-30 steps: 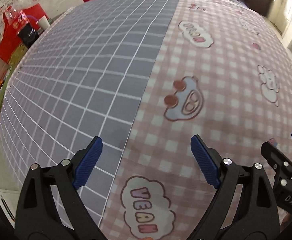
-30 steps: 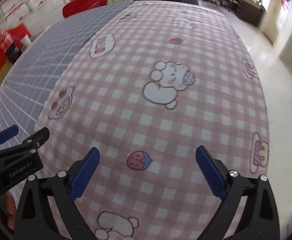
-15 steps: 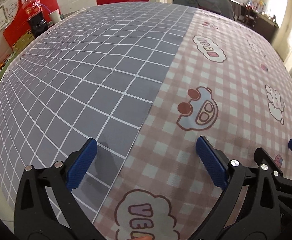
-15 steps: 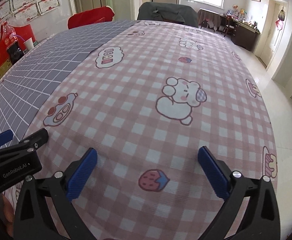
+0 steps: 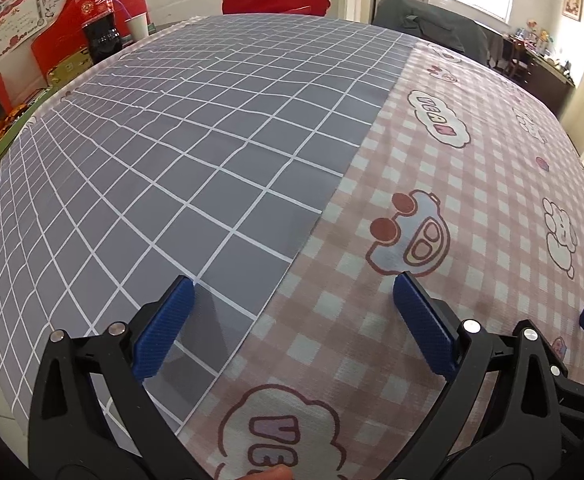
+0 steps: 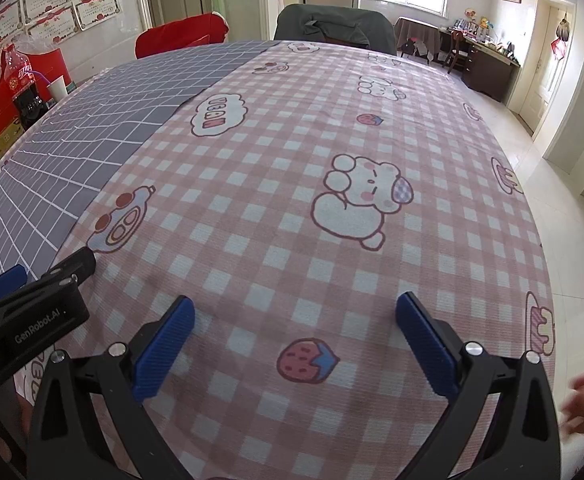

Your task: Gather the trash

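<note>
Left gripper [image 5: 292, 320] & right gripper [image 6: 295, 336] are held wide, w/ nothing between fingers, above tabletop's [image 6: 332, 80] near edge.

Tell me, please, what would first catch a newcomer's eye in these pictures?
The pink checked cloth with cartoon prints covers most of the table, meeting a grey grid cloth on its left. Both grippers, left gripper and right gripper, hover open above it. A cola bottle stands far left.

Two cloths [image 5: 179, 152] [image 6: 332, 208], one cola bottle [image 5: 99, 20], one paper cup [image 5: 137, 25], two chairs [image 6: 181, 38] [image 6: 334, 26]
</note>
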`<move>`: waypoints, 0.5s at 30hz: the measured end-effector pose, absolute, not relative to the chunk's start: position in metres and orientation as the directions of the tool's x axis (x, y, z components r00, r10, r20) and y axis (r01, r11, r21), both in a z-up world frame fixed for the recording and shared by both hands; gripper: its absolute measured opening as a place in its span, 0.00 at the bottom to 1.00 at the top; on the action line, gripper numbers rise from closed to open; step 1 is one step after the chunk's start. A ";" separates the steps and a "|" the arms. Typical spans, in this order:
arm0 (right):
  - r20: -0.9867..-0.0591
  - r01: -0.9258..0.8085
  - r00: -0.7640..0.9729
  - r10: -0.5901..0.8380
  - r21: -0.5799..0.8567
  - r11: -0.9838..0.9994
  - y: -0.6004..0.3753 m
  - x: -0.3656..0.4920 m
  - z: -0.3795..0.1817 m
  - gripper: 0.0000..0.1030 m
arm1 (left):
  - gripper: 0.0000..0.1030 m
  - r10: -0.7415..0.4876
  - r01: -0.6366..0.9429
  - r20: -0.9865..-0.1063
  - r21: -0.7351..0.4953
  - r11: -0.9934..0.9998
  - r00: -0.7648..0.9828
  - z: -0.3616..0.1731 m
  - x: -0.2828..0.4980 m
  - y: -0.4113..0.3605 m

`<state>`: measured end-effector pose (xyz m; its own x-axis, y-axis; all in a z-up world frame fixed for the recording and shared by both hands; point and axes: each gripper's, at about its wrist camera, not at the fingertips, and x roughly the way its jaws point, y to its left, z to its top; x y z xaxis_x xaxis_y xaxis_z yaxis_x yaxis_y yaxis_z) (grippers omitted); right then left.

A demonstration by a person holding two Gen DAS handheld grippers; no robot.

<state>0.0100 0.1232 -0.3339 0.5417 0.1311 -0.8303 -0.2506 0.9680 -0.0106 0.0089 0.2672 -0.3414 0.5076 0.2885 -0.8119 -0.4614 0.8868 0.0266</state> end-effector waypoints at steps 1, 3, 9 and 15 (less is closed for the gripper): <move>-0.830 -0.251 0.542 0.131 -0.011 0.968 0.123 0.010 -0.334 0.96 | 0.95 0.294 -0.462 -0.811 0.033 0.886 0.506 -0.341 0.009 0.267; -0.830 -0.251 0.542 0.131 -0.011 0.968 0.123 0.010 -0.334 0.96 | 0.95 0.303 -0.461 -0.809 0.045 0.886 0.504 -0.341 0.010 0.265; -0.830 -0.251 0.542 0.131 -0.011 0.968 0.123 0.010 -0.334 0.96 | 0.95 0.374 -0.459 -0.788 0.132 0.878 0.489 -0.338 0.012 0.254; -0.830 -0.251 0.542 0.131 -0.010 0.968 0.123 0.010 -0.334 0.96 | 0.95 0.400 -0.458 -0.779 0.164 0.873 0.483 -0.336 0.014 0.251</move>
